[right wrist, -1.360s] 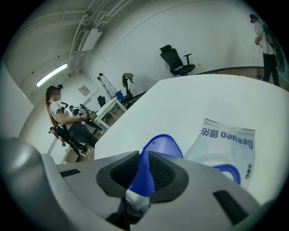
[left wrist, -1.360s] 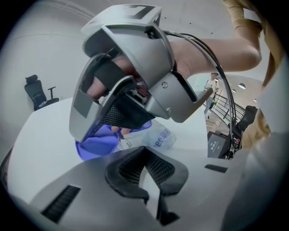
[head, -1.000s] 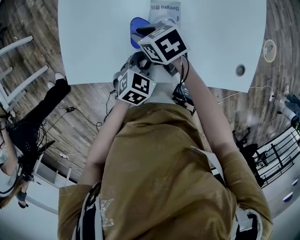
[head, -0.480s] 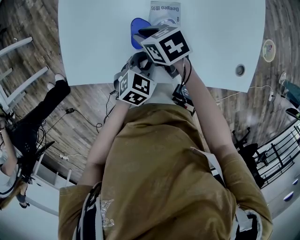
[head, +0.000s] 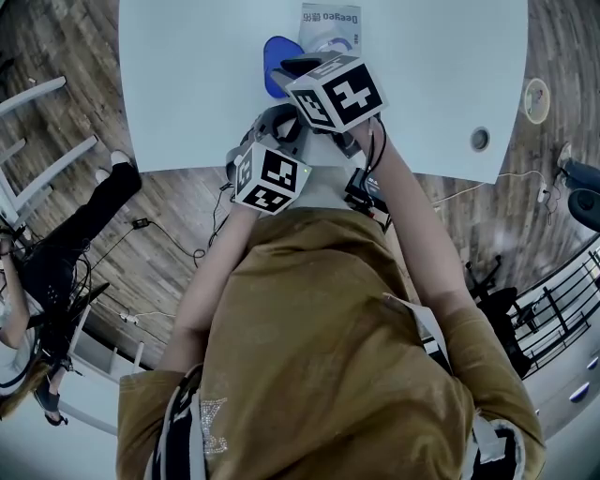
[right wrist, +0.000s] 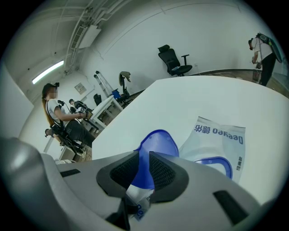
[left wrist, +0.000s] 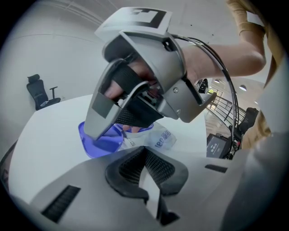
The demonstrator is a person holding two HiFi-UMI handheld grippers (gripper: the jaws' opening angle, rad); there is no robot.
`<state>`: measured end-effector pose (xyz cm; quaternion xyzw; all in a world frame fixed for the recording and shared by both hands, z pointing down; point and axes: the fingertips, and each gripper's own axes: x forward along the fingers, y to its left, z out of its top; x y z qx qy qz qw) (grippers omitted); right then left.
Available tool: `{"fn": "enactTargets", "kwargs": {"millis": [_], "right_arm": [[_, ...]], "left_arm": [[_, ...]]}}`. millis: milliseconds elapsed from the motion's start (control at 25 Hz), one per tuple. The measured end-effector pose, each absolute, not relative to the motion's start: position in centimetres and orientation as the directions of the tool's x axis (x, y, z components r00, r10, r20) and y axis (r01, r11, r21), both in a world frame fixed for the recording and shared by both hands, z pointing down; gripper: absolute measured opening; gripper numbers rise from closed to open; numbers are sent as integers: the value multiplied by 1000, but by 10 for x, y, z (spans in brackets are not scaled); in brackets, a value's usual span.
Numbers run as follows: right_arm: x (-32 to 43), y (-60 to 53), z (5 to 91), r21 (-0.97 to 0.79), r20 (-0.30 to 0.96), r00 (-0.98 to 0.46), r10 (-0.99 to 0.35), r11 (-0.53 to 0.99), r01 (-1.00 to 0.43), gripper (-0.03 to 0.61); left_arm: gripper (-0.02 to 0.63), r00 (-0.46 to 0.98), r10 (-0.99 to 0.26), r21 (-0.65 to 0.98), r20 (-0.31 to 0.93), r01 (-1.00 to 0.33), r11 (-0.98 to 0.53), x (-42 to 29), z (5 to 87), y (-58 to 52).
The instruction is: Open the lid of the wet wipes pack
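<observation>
The wet wipes pack [head: 330, 17] lies flat on the white table [head: 187, 84], white with blue print. Its blue lid [head: 275, 51] stands swung open to the left. In the right gripper view my right gripper [right wrist: 143, 173] is shut on the lid [right wrist: 156, 143], with the pack [right wrist: 219, 137] and its blue-rimmed opening beyond. My left gripper [left wrist: 145, 169] sits at the pack's near end, under the right gripper's body. Its jaws are shut on a thin white strip that looks like the pack's edge. The pack's far end [left wrist: 161, 140] shows past the tips.
A round grommet [head: 480, 141] sits in the table at the right. The table's near edge [head: 187, 169] runs just under my left gripper. White chairs [head: 28, 141] and a seated person [head: 66, 244] are on the floor at the left. An office chair [right wrist: 174, 61] stands beyond the table.
My right gripper and the blue lid have crept slightly to the right. The left gripper has hardly moved.
</observation>
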<state>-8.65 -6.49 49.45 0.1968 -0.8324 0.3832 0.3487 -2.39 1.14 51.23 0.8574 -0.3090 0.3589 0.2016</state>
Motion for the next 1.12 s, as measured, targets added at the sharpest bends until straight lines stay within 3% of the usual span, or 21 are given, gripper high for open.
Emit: {"fn": "enactTargets", "kwargs": {"millis": [560,1120], "right_arm": [[-82,-58,490,-501,736,-674,-66,617,-607,78],[-50,-58,470,-547,683,-713,-157,538,-642,78]], "left_arm": [[6,536,-431,140,726,-729,-670,-43,507,-3],[6,530,-456,144,715,-750,-646,-46,500,-7]]}}
